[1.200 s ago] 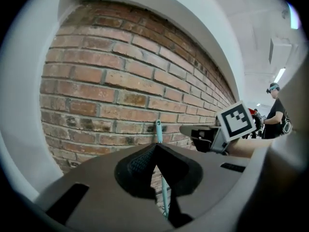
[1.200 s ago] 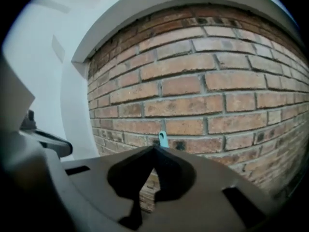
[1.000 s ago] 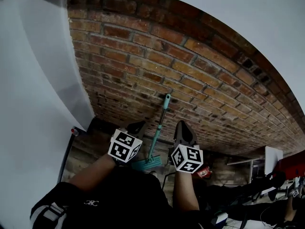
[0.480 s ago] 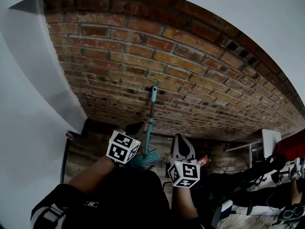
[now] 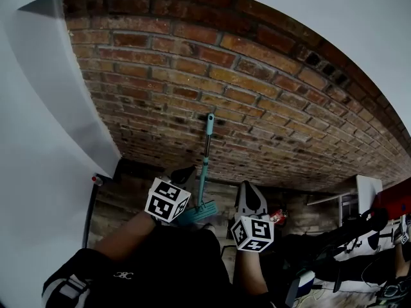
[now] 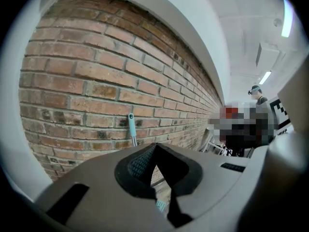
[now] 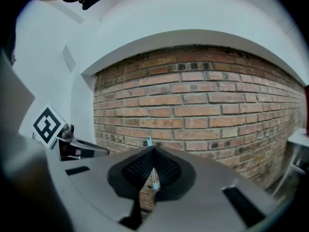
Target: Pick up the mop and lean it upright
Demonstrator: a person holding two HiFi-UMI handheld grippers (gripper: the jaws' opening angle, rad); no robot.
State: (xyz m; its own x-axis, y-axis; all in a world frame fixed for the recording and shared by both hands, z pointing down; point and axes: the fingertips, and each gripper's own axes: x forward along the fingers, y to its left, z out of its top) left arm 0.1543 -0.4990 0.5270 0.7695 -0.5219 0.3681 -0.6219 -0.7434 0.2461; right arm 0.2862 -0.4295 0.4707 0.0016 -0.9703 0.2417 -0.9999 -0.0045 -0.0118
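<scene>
The mop (image 5: 204, 172) stands upright with its teal handle tip against the brick wall (image 5: 270, 108) and its teal head (image 5: 196, 213) on the floor. My left gripper (image 5: 183, 172) is just left of the shaft, shut and holding nothing. To the right of the mop, my right gripper (image 5: 249, 193) is also shut and empty. In the left gripper view the handle top (image 6: 131, 125) shows on the wall above the closed left gripper (image 6: 154, 147). In the right gripper view the mop (image 7: 153, 178) stands straight ahead beyond the closed right gripper (image 7: 153, 149). Neither gripper touches the mop.
A white wall panel (image 5: 58, 140) meets the brick at the left, with a small red-capped thing (image 5: 96, 179) at its foot. A small red item (image 5: 278, 217) lies on the floor by the wall. A white table (image 5: 367, 212) and a person's legs are at the right.
The mop stays leaning on the wall. Both grippers have drawn back a little from it, the right one lower in view; the head view has shifted slightly.
</scene>
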